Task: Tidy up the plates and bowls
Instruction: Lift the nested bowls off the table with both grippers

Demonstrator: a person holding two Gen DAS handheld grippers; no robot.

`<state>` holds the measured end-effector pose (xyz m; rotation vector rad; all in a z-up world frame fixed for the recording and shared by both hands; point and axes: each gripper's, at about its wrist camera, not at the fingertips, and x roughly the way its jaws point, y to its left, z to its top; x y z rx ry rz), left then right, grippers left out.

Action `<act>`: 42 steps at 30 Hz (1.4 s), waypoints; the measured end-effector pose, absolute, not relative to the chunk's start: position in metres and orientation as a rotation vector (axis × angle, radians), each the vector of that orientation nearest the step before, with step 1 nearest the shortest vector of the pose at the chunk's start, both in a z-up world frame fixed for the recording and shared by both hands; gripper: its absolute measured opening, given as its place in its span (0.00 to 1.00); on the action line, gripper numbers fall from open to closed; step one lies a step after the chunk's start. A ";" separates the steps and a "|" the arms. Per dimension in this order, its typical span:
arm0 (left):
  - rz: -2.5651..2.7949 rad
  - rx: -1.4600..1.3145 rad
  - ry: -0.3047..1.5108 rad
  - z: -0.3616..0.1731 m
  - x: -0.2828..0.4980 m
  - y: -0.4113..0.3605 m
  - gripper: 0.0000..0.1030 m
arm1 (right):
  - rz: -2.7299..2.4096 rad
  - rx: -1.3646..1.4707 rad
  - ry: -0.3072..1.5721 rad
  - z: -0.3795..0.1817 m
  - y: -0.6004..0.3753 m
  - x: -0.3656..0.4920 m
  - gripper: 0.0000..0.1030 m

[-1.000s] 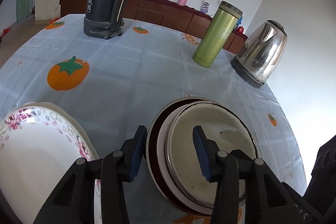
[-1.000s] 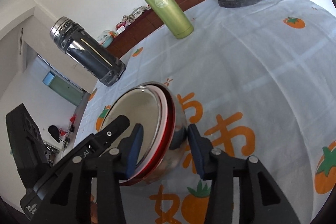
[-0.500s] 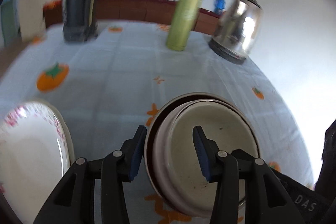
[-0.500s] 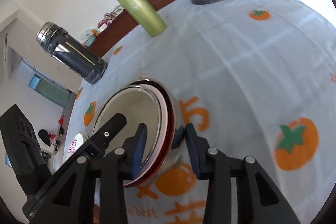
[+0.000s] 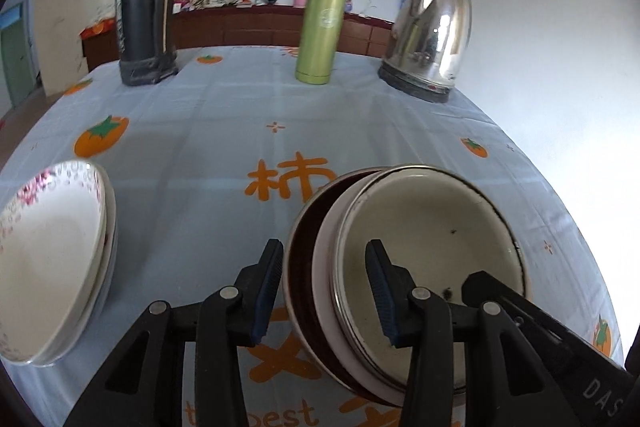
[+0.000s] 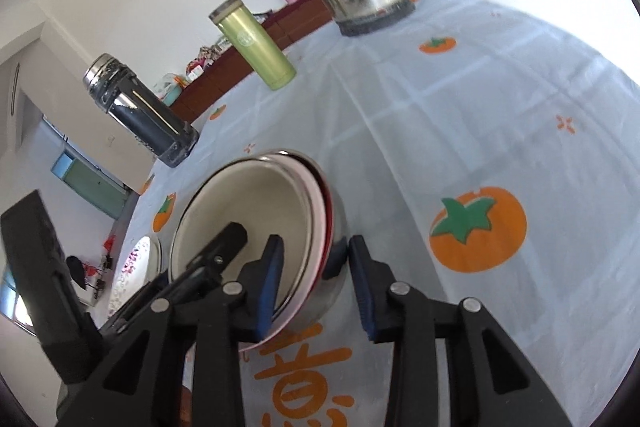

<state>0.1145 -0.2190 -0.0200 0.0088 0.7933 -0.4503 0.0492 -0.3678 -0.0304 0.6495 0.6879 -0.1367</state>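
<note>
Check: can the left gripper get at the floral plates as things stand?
Probably not yet. The left gripper straddles the rim of the nested bowls, as does the right gripper. The floral plates sit apart, nothing lying between on the tablecloth.

Plates (image 5: 48,259) lie left of nested bowls (image 5: 420,267) — flask, tumbler, kettle behind.

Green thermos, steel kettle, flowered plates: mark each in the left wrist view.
Green thermos (image 5: 322,31), left wrist view, on the middle of its body.
Steel kettle (image 5: 430,35), left wrist view, on its shiny side.
Flowered plates (image 5: 44,247), left wrist view, on the top plate's white inside.
</note>
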 end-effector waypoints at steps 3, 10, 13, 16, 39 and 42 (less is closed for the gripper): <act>-0.435 0.003 0.777 -0.021 0.114 -0.218 0.44 | -0.138 0.649 0.675 -0.031 -0.367 0.049 0.35; -0.433 -0.012 0.777 -0.023 0.114 -0.216 0.35 | -0.144 0.606 0.650 -0.031 -0.363 0.052 0.35; -0.427 -0.016 0.768 -0.024 0.112 -0.216 0.34 | -0.143 0.603 0.652 -0.032 -0.364 0.054 0.35; -0.417 -0.017 0.766 -0.023 0.110 -0.214 0.33 | -0.153 0.580 0.655 -0.031 -0.362 0.054 0.33; -0.366 0.011 0.708 -0.007 0.087 -0.193 0.33 | -0.121 0.570 0.659 -0.020 -0.341 0.042 0.29; -0.365 0.008 0.708 -0.007 0.085 -0.190 0.33 | -0.118 0.571 0.663 -0.021 -0.338 0.042 0.29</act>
